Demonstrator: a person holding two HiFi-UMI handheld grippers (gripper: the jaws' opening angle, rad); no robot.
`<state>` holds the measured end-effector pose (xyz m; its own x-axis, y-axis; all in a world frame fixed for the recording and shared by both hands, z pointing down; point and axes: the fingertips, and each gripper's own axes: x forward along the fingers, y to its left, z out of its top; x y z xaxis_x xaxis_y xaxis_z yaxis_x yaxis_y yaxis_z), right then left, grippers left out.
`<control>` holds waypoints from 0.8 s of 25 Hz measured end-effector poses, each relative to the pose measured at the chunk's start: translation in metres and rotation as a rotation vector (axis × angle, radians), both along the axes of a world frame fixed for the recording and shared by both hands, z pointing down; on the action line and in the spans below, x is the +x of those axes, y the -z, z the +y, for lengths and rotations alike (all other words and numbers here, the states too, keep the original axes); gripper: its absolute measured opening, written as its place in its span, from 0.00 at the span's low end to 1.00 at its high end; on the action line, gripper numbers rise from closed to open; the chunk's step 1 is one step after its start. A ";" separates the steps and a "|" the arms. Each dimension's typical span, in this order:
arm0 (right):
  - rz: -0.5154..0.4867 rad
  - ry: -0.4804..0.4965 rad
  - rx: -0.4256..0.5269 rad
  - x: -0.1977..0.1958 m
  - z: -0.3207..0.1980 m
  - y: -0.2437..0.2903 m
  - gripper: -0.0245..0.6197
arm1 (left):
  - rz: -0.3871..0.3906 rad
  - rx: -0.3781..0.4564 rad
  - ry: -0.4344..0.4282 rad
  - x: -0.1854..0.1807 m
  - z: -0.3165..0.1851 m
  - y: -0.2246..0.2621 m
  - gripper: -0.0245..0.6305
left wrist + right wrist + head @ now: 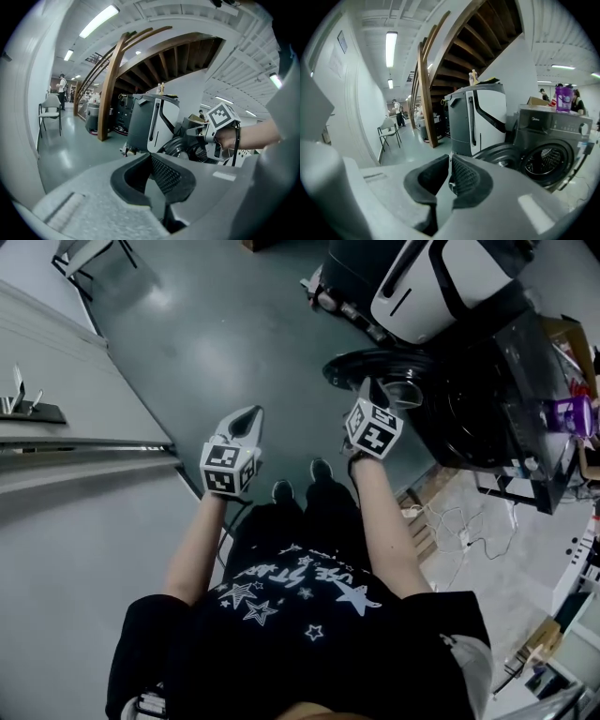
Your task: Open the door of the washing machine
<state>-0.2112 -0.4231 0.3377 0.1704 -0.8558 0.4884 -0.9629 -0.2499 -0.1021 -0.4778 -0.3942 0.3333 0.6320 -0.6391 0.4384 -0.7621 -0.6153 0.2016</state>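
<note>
Both grippers are empty: the left gripper has its jaws together, and the right gripper has its jaws almost together. The washer stands at the right, in front of the right gripper. Its door is already swung open.

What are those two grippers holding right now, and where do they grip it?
Nothing: the left gripper and right gripper are both closed and empty.
</note>
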 end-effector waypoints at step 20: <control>0.034 0.008 -0.011 0.011 0.082 0.022 0.05 | 0.025 0.029 -0.186 0.054 0.032 0.011 0.05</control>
<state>-0.2002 -0.3406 0.3159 0.1800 -0.8519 0.4918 -0.9677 -0.2431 -0.0670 -0.4242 -0.3623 0.3220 0.7509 -0.5225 0.4039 -0.6296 -0.7510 0.1991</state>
